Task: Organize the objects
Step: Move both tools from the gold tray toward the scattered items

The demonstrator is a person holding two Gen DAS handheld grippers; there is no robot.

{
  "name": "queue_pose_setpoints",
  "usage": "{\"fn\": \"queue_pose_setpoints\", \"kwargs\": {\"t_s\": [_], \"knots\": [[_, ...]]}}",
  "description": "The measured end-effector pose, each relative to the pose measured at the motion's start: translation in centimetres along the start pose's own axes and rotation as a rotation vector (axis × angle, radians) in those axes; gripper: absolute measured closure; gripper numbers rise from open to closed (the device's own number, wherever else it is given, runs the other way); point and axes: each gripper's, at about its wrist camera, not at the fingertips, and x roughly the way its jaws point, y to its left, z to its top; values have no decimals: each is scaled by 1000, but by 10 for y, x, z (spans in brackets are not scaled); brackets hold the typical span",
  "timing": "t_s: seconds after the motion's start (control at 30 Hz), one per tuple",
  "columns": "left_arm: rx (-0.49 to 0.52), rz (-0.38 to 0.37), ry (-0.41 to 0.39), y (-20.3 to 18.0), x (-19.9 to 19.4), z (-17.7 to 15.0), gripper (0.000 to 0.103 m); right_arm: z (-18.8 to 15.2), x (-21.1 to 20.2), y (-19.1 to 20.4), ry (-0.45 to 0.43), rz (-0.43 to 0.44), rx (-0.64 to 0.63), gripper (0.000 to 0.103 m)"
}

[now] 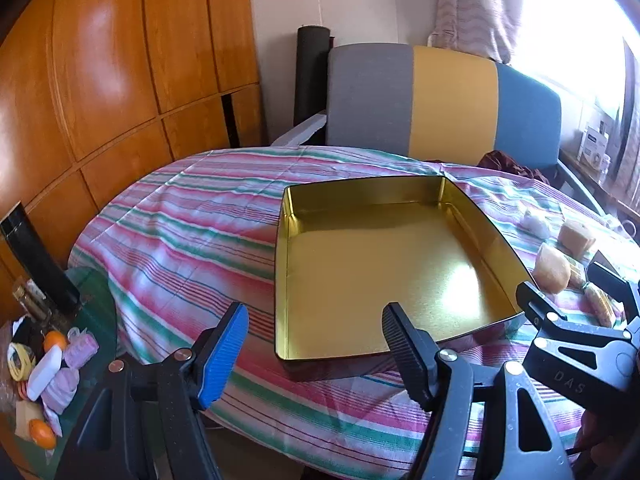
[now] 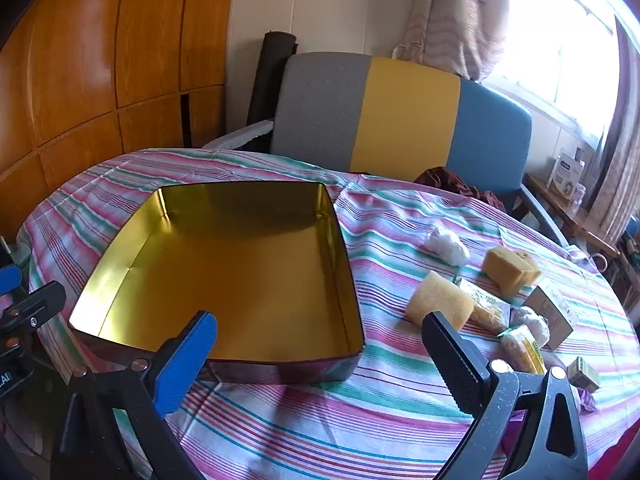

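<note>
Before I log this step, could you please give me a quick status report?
Left gripper and right gripper: jaws open, nothing held. Tin empty on the tablecloth. Sponges and packets loose beside it. Nothing in the way.

Daylight floods in from the window (image 2: pixel 560 40), blown out to white. Glare shines on the gold tin (image 1: pixel 460 280). Fisheye distortion bends and darkens the edges.

tin (image 2: pixel 224 276) on tablecloth (image 2: pixel 360 412) | sponges (image 2: pixel 440 300) right | chair (image 2: pixel 400 116) behind
</note>
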Motion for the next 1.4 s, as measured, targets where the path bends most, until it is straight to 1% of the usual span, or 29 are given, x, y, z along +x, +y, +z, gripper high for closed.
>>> {"fn": "queue_pose_setpoints", "kwargs": {"t_s": [0.3, 0.63, 0.87, 0.97, 1.1, 1.23, 1.4], "knots": [[48, -45, -5, -16, 4, 2, 33, -1, 4, -16, 15, -29, 31, 0], [96, -71, -20, -31, 3, 5, 33, 1, 7, -28, 22, -48, 39, 0], [135, -113, -31, -44, 2, 11, 33, 4, 2, -55, 20, -73, 71, 0], [157, -141, -36, -54, 2, 15, 33, 5, 0, -78, 27, -89, 100, 0], [188, -200, -34, -69, 3, 20, 32, 6, -2, -117, 42, -121, 148, 0], [227, -261, -25, -87, 5, 23, 32, 6, -4, -163, 54, -158, 197, 0], [284, -302, 2, -112, 11, 29, 32, -1, -7, -229, 82, -189, 293, 0]]}}
